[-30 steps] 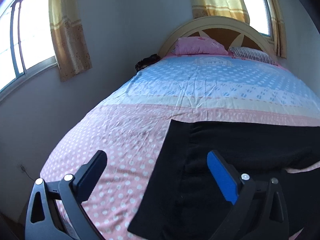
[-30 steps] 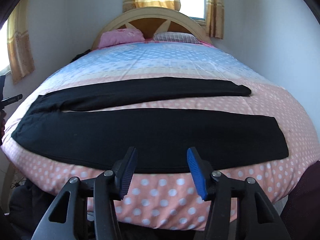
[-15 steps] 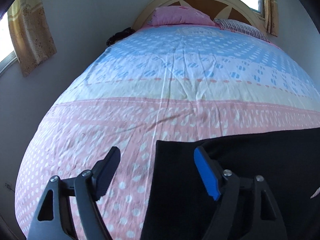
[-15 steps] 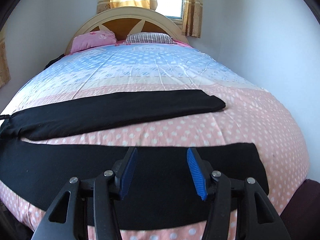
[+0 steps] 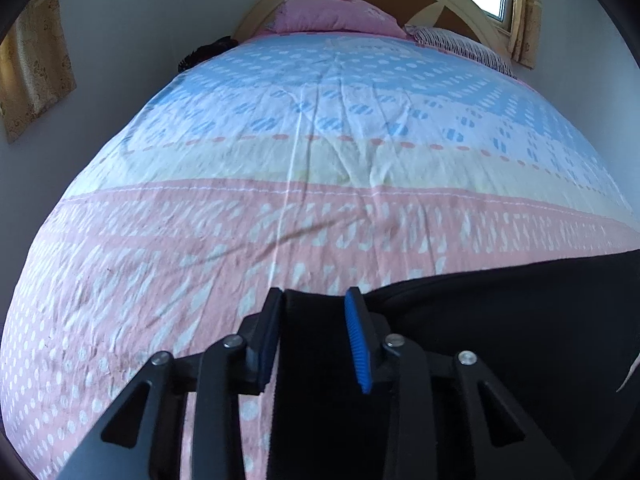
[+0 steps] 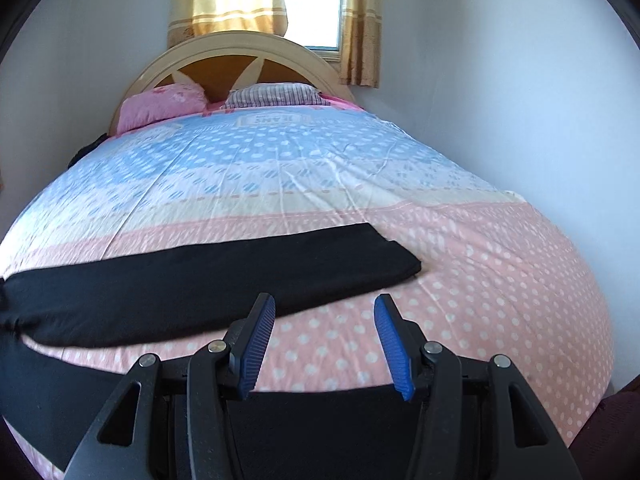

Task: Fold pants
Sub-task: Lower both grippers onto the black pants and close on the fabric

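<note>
Black pants lie spread across the pink dotted end of the bed. In the left wrist view their waist corner (image 5: 500,340) sits between the fingers of my left gripper (image 5: 314,338), whose jaws are closing around the cloth; the left pad is at the cloth's edge. In the right wrist view the far leg (image 6: 200,280) runs across the bed and ends just left of centre. The near leg (image 6: 48,392) passes under my right gripper (image 6: 324,344), which hangs open above the sheet with nothing between its fingers.
The bed sheet (image 6: 500,280) is pink with white dots near me and blue further back. A pink pillow (image 6: 160,108) and a striped pillow (image 6: 272,94) lie against the arched headboard (image 6: 224,52). White walls close in on both sides, with curtained windows behind.
My left gripper has moved down onto the waist corner and narrowed its jaws around it. My right gripper has travelled right along the near leg toward its hem end, staying equally open.
</note>
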`<state>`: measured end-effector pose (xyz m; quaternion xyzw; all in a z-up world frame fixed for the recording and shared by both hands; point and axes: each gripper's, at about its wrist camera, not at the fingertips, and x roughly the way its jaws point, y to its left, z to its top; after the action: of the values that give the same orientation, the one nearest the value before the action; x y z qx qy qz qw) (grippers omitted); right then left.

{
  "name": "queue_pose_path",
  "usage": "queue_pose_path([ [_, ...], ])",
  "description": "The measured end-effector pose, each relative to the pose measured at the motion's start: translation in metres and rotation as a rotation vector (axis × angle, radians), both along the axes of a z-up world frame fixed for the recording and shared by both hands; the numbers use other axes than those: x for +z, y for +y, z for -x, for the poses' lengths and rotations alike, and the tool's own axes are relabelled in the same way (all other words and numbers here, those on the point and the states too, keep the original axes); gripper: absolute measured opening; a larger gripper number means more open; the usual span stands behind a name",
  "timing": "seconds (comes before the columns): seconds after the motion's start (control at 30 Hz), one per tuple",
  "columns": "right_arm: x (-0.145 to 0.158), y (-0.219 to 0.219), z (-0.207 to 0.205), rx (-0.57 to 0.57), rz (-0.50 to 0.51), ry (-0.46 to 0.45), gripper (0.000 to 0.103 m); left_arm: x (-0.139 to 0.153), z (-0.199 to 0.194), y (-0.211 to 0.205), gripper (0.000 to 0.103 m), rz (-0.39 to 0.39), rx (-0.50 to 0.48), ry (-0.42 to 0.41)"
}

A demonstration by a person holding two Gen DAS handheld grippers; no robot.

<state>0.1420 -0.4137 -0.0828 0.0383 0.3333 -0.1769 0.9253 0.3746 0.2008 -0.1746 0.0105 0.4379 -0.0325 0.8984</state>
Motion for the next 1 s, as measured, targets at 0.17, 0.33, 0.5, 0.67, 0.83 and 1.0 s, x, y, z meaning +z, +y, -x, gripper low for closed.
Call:
queue_pose_path([
  [0.17,-0.002,-0.026,-0.012,-0.028,-0.027,0.020,0.054,-0.001,-0.003,0.004,0.035,0.010,0.007,0.005],
  [0.33,-0.016,-0.072,-0.034,-0.083,-0.167,0.080,0.054,-0.002,-0.008,0.010,0.049,0.011,0.040,0.012],
  [0.5,-0.020,-0.117,-0.062,-0.149,-0.218,0.090,0.054,-0.002,-0.004,0.001,0.028,-0.007,-0.011,-0.003],
  [0.67,-0.030,-0.147,-0.107,-0.125,-0.276,0.147,0.060,-0.003,-0.006,-0.010,0.016,-0.048,-0.041,-0.007],
  [0.83,-0.049,-0.163,-0.151,-0.095,-0.347,0.192,0.066,-0.004,-0.007,-0.009,0.016,-0.036,-0.039,-0.007],
  [1.0,-0.067,-0.162,-0.183,-0.082,-0.331,0.232,0.066,-0.006,-0.006,-0.006,0.016,-0.007,-0.034,-0.003],
])
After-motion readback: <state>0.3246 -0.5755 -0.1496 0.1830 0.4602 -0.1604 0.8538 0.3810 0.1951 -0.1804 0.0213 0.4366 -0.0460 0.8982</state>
